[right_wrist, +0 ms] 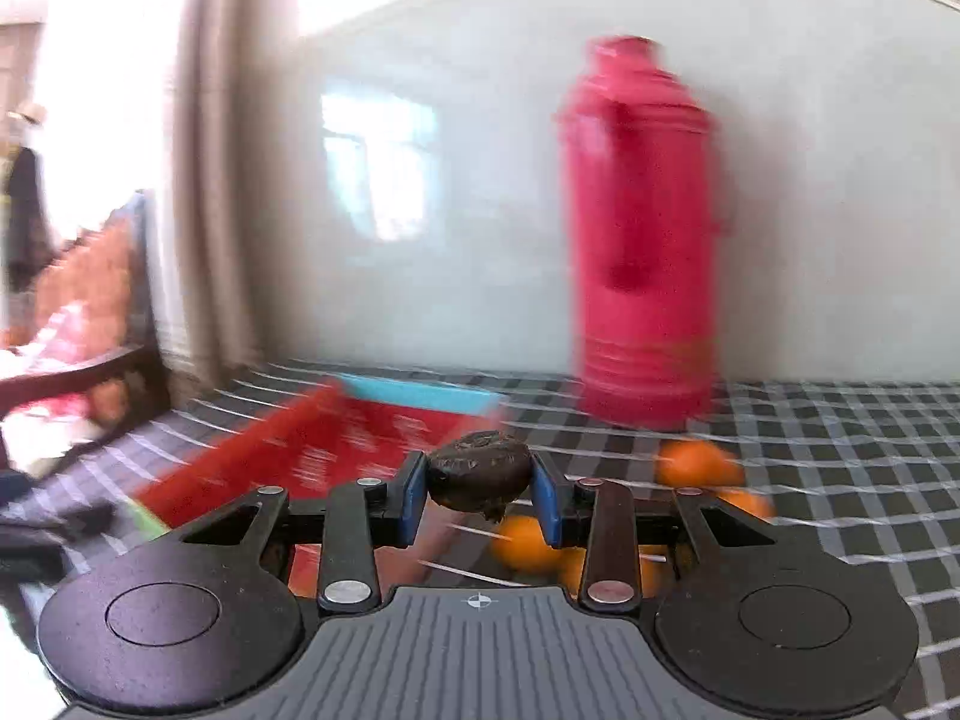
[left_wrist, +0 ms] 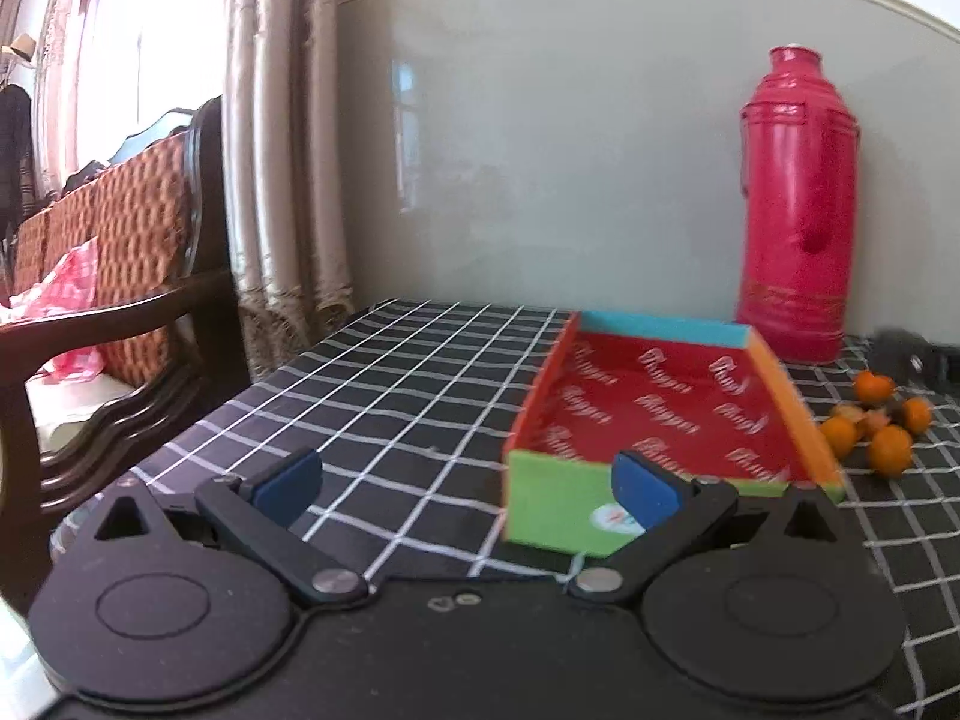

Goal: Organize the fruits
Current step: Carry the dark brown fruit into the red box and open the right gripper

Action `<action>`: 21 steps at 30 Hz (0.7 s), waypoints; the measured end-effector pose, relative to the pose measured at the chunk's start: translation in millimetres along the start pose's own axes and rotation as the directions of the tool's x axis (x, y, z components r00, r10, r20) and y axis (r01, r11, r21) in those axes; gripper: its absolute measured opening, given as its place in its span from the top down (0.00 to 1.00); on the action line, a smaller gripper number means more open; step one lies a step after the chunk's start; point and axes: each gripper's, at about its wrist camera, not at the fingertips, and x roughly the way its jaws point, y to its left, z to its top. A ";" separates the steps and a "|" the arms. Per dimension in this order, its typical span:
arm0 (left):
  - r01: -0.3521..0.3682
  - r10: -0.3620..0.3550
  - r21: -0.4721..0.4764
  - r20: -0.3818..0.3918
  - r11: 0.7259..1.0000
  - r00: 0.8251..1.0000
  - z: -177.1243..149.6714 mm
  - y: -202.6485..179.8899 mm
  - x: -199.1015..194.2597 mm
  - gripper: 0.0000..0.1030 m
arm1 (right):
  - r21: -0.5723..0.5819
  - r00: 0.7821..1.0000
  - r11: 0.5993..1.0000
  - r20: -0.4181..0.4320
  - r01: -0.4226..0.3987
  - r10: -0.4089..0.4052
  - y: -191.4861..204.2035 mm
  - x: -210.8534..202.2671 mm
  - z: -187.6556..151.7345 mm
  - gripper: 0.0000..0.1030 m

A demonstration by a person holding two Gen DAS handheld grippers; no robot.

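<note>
i am carrying a dark, wrinkled fruit [right_wrist: 479,471] in my right gripper [right_wrist: 480,495], its two blue pads [right_wrist: 547,507] clenched on either side of it so that it hangs clear of the checked tablecloth [right_wrist: 840,480]. i am pinching it across its wider middle, which i judge to be the steadiest hold for something this lumpy and probably soft. the right wrist view is smeared with motion, so i cannot tell what kind of fruit it is.

my left gripper [left_wrist: 468,489] is hanging released, jaws spread wide with nothing between them, low over the cloth just beside the near green wall of the colourful tray [left_wrist: 561,507]. i reckon i am keeping it there to steady the tray if needed. the tray is standing open-topped between me and the red thermos [left_wrist: 798,204], which is upright against the wall, and i take the tray as the place the fruits are going. it is holding no fruit that i can see.

the small orange fruits [left_wrist: 888,450] are lying in a loose cluster on the cloth just to the right of the tray, near the thermos base.

the tray's red floor is carrying a repeated cursive word in pale letters, too blurred to read, and a small round sticker on the green wall is equally unreadable. gold bands on the thermos show no legible writing.
</note>
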 end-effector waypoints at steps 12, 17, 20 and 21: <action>-0.038 0.038 -0.001 -0.032 0.999 0.999 -4.2 20.1 1.1 0.06 | 0.018 0.995 0.999 0.097 -0.032 0.030 38.0 20.4 -8.5 0.00; -0.012 0.012 -0.024 -0.021 1.000 1.000 -0.9 14.9 -1.2 0.06 | 0.064 0.996 0.997 0.086 0.031 -0.037 19.5 14.7 -13.0 0.00; 0.012 -0.013 -0.041 -0.015 0.999 1.000 0.5 7.8 -2.2 0.06 | 0.090 0.993 0.994 0.094 0.070 -0.078 3.6 2.9 -11.7 0.00; 0.024 -0.025 -0.046 -0.015 0.999 1.000 0.7 4.5 -2.6 0.06 | 0.093 0.992 0.992 0.094 0.080 -0.089 -2.2 -1.0 -10.9 0.00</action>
